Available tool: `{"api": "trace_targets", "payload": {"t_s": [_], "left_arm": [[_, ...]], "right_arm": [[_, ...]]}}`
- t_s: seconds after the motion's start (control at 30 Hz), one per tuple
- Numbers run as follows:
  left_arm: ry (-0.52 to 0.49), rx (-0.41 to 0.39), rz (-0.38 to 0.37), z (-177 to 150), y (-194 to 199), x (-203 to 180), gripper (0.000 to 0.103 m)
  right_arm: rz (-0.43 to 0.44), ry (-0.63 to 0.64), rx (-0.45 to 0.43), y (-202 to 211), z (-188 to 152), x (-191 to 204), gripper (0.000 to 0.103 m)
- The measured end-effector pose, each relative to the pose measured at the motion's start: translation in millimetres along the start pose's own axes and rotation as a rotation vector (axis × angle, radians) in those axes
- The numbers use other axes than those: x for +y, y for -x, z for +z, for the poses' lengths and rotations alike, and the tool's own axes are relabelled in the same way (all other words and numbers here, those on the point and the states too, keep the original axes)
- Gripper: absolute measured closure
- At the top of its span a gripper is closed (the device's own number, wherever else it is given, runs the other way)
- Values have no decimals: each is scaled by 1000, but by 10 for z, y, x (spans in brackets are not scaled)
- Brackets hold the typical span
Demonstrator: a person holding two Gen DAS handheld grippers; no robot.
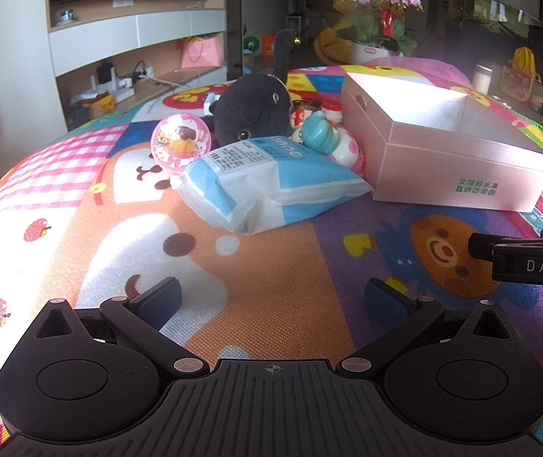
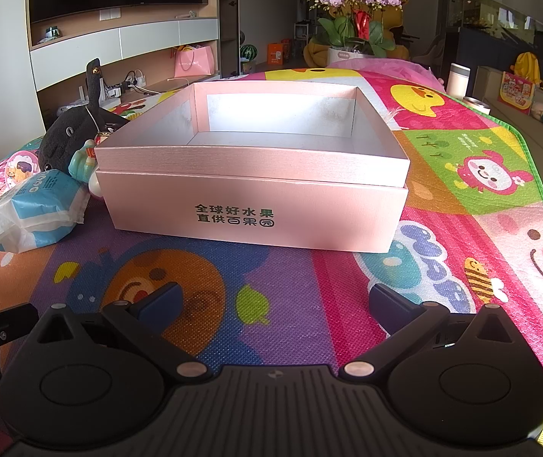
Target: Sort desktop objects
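Nearby — pink box (image 2: 256, 205), toys (image 1: 248, 114) beside

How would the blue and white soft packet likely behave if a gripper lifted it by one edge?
The soft packet would probably sag, since its wrapper looks creased and puffy. It seems light for its size. The glossy film may slip between the fingers, so a mid-body grip looks safer.

Both wrist cams low, fwd-facing; share pink box (image 1: 458, 167) (image 2: 256, 205).

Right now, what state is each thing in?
pink box: open, looks empty
wipes pack: lying flat, outside box
black plush: leaning in the pile
pink ball: on mat
left tool: open, empty
right tool: open, empty
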State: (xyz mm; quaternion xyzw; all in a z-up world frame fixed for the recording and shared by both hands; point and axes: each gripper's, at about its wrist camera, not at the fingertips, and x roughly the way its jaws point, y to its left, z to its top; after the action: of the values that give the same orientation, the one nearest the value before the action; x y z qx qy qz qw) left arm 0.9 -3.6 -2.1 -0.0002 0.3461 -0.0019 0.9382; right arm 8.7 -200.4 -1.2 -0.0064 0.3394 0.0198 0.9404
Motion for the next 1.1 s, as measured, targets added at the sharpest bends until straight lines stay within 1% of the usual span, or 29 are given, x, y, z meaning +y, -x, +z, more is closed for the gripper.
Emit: {"api": "trace_targets", "payload": {"t_s": [0.67, 0.9, 0.93, 1.03, 1.1], "left_arm": [[1, -1, -1, 7, -30, 14, 0], [0, 6, 5, 0, 42, 21, 0], [-1, 7, 7, 4, 40, 17, 0], [-3, 14, 5, 10, 34, 15, 0], [-8, 18, 5, 15, 29, 10, 0]], "right_arm": [[0, 0, 0, -3, 7, -3, 0], [3, -4, 2, -5, -4, -22, 0], [6, -5, 5, 3, -7, -29, 0], [18, -3, 63, 24, 41, -18, 0], [19, 5, 86, 67, 32, -12, 0]]}}
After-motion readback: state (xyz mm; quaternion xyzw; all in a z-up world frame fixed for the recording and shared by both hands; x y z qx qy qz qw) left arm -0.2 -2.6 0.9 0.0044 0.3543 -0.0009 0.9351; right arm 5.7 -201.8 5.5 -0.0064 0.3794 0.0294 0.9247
